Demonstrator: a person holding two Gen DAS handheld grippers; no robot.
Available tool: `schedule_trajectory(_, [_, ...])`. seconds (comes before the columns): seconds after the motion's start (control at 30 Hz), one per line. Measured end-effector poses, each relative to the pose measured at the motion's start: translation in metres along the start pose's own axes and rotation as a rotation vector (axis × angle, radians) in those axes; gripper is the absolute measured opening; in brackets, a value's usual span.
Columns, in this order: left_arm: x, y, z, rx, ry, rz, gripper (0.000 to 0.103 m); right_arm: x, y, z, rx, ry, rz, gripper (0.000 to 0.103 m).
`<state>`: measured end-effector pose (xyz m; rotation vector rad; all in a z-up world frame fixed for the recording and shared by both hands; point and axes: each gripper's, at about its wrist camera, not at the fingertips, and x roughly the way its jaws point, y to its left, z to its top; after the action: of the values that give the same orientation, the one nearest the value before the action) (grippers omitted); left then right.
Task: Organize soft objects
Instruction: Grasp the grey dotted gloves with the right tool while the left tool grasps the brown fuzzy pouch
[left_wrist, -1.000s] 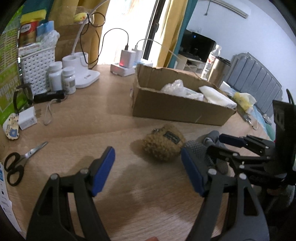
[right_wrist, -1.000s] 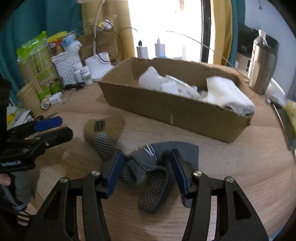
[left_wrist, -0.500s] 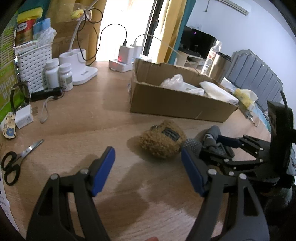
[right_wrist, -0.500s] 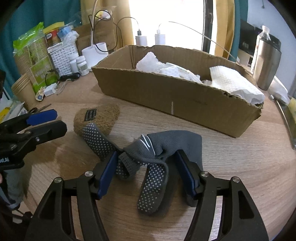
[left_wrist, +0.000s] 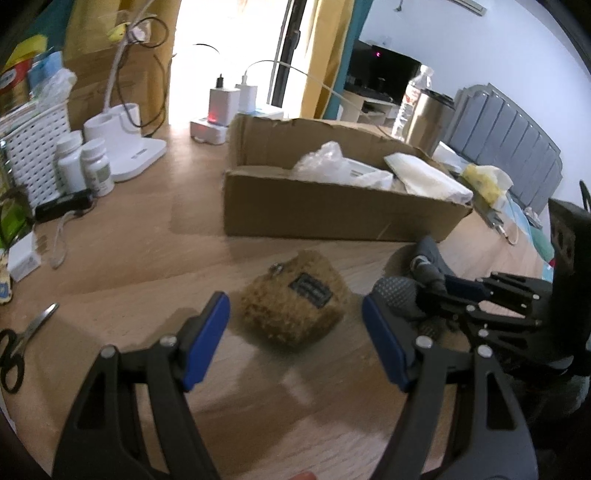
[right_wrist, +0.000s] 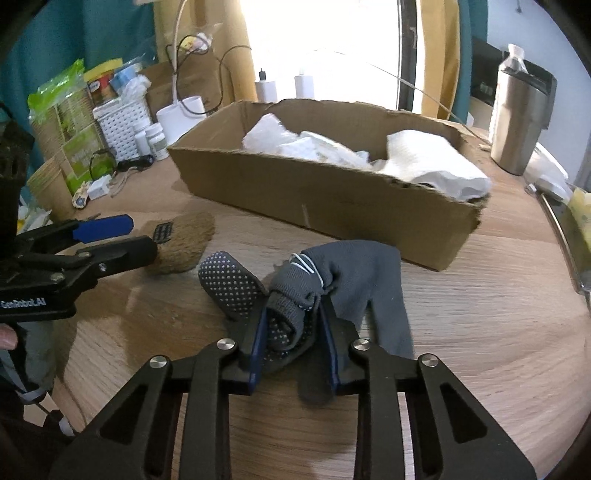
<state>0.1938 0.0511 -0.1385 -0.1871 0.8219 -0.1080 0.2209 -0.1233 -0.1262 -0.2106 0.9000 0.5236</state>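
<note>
A brown fuzzy pouch (left_wrist: 284, 317) with a black label lies on the wooden table, just ahead of and between the fingers of my left gripper (left_wrist: 295, 306), which is open and not touching it. To its right lies a bundle of grey dotted gloves (right_wrist: 343, 269). My right gripper (right_wrist: 291, 325) points down at the bundle, its jaws closing with the pads pressing a fold of glove between them. The left wrist view shows the right gripper (left_wrist: 461, 291) over the gloves (left_wrist: 399, 291). The right wrist view shows the left gripper (right_wrist: 136, 238) beside the pouch (right_wrist: 188, 236).
A long cardboard box (right_wrist: 332, 195) with white tissue and plastic stands behind the soft things. Scissors (left_wrist: 22, 343), pill bottles (left_wrist: 92, 170), a white basket (left_wrist: 37, 147) and a lamp base (left_wrist: 125, 147) sit left. A steel tumbler (right_wrist: 521, 122) stands back right.
The right jaws have come together from wide apart onto the grey gloves. The left gripper has moved closer to the brown pouch, still open.
</note>
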Motion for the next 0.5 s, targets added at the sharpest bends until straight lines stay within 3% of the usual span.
schedule_trajectory(0.5, [0.023,-0.011,0.004,0.024,0.051,0.047,0.075,-0.009,-0.015,0.002,0.029,-0.029,0.017,0.028])
